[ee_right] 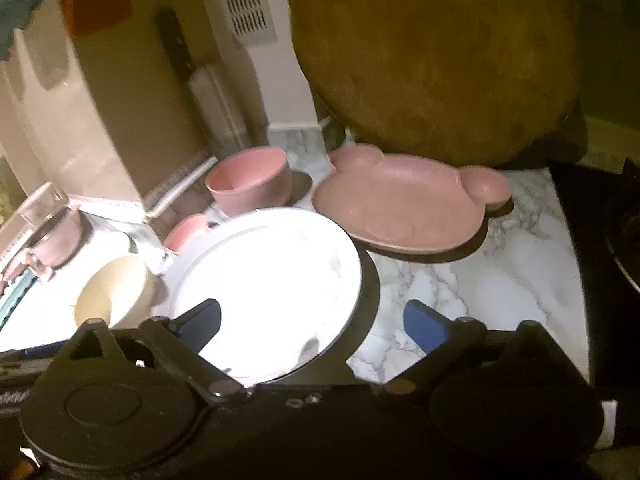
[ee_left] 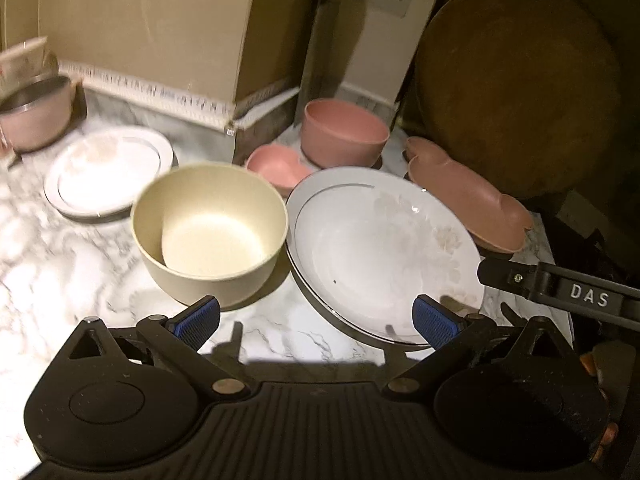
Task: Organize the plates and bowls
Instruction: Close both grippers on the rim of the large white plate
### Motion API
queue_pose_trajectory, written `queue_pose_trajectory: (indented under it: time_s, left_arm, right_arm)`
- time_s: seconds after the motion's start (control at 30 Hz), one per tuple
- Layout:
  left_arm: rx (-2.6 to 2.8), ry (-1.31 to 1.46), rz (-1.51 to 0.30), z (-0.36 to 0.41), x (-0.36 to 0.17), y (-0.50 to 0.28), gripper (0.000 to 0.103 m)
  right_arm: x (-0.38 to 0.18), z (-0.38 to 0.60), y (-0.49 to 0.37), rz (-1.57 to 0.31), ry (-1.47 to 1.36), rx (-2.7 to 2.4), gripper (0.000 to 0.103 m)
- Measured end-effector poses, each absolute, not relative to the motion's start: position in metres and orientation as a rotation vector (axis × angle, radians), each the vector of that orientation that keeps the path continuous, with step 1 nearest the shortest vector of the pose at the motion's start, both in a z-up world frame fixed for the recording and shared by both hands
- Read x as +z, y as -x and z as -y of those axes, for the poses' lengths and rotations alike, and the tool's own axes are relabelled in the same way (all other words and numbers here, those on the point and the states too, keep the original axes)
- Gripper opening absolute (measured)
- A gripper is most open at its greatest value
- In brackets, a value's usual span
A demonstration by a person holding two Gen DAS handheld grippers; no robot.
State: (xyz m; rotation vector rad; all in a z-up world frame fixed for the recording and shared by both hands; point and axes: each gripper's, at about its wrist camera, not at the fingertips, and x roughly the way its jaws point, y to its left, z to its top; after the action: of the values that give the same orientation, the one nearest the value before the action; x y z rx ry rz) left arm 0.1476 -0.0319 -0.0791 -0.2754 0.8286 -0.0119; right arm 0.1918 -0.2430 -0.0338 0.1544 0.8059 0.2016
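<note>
A cream bowl (ee_left: 210, 232) stands on the marble counter (ee_left: 60, 264) just ahead of my open, empty left gripper (ee_left: 316, 322). A large white plate (ee_left: 384, 252) lies right of it, its near rim by my right pad. A second white plate (ee_left: 108, 170) lies at far left. A pink bowl (ee_left: 342, 132), a small pink dish (ee_left: 276, 166) and a pink bear-shaped plate (ee_left: 464, 196) sit behind. My right gripper (ee_right: 312, 322) is open and empty over the white plate's (ee_right: 268, 280) near right edge; the bear plate (ee_right: 404, 200) and pink bowl (ee_right: 252, 184) lie beyond.
A round wooden board (ee_left: 516, 84) leans at the back right. A cardboard box (ee_left: 160, 24) stands behind the plates. A pink pot (ee_left: 36, 116) sits at far left. The counter's right edge (ee_right: 568, 264) drops off to a dark area.
</note>
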Motion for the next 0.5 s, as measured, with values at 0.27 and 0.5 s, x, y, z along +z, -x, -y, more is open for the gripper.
queue_pose_trajectory:
  time_s: [0.27, 0.5]
  left_arm:
    - [0.009, 0.369, -0.912, 0.031, -0.097, -0.169, 0.102]
    - [0.010, 0.403, -0.927, 0.033, -0.104, -0.181, 0.088]
  right_arm:
    - [-0.057, 0.249, -0.242, -0.946, -0.189, 0.208, 0.077]
    - [-0.067, 0.255, -0.269, -1.009, -0.226, 0.197, 0.059]
